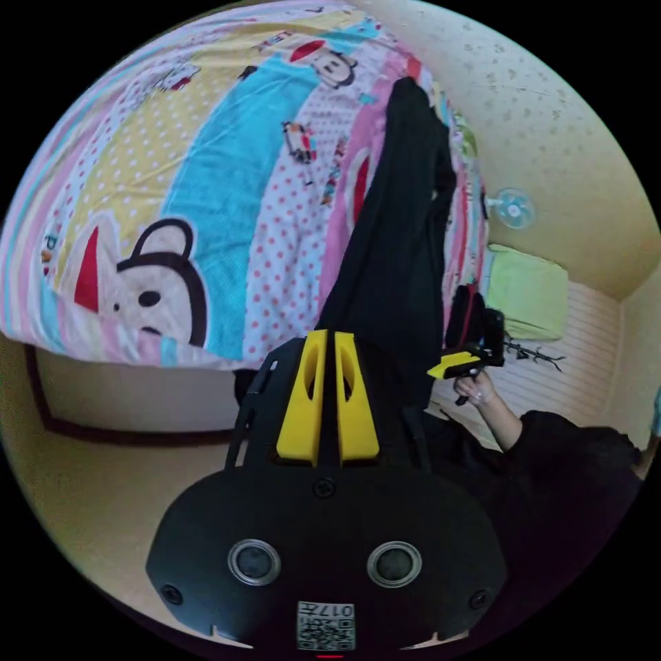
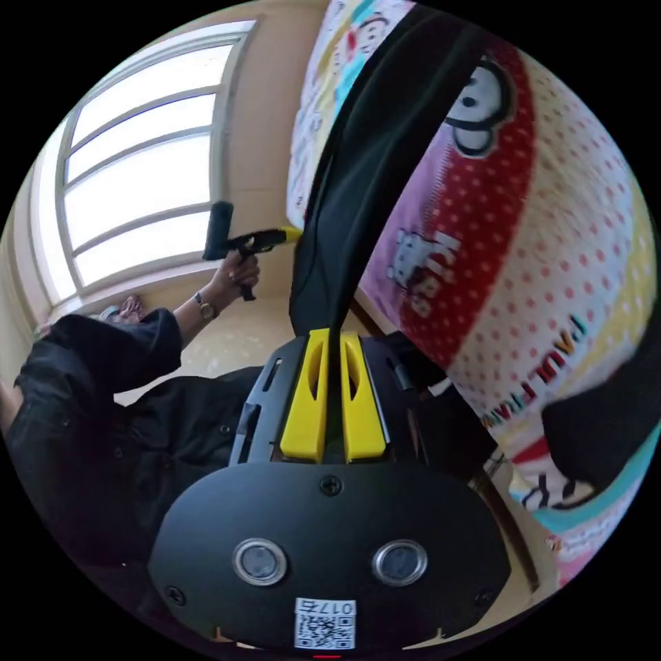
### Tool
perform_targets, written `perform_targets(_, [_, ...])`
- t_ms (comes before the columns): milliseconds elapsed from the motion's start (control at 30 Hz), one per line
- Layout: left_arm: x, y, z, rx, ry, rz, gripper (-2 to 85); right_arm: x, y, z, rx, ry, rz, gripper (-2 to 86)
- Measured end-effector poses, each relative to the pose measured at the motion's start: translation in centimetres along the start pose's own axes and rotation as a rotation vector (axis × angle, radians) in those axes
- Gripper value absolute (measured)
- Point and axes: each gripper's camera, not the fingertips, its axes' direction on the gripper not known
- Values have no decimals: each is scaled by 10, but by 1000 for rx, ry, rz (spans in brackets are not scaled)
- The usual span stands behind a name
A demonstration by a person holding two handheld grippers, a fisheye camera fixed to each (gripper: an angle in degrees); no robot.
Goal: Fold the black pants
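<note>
The left gripper (image 1: 330, 337) and the right gripper (image 2: 332, 337) each pinch the black pants (image 1: 396, 255) between nearly closed jaws. The pants stretch across the bed (image 1: 206, 179) to its near edge, apparently hanging off it.

Open floor (image 1: 103, 496) beside the bed (image 1: 227, 172); black pants (image 1: 399, 227) draped across its edge.

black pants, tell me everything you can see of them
The black pants are plain, dark, soft-looking cloth, drawn out in a long band. One end is pinched between the yellow jaws of the left gripper, and the right gripper clamps another edge. The far part lies on the cartoon-print bedspread; the near part hangs off the bed's edge toward the grippers. No pockets or waistband can be made out.
</note>
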Motion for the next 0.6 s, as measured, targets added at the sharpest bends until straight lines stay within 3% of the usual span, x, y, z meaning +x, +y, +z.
perform_targets(200, [31,40,18,23,-30,-108,65,31,77,-73,438,448,382,118])
perform_targets(300, [84,33,37,-11,-47,3,65,64,60,-45,270,461,398,125])
perform_targets(367, [120,23,56,-83,-62,85,65,92,62,-24,99,517,413,77])
perform_targets(533, [232,12,99,-195,-229,379,58,114,173,-75,436,64,223,25])
perform_targets(600, [263,11,114,-226,-268,482,58,133,238,-94,565,90,256,21])
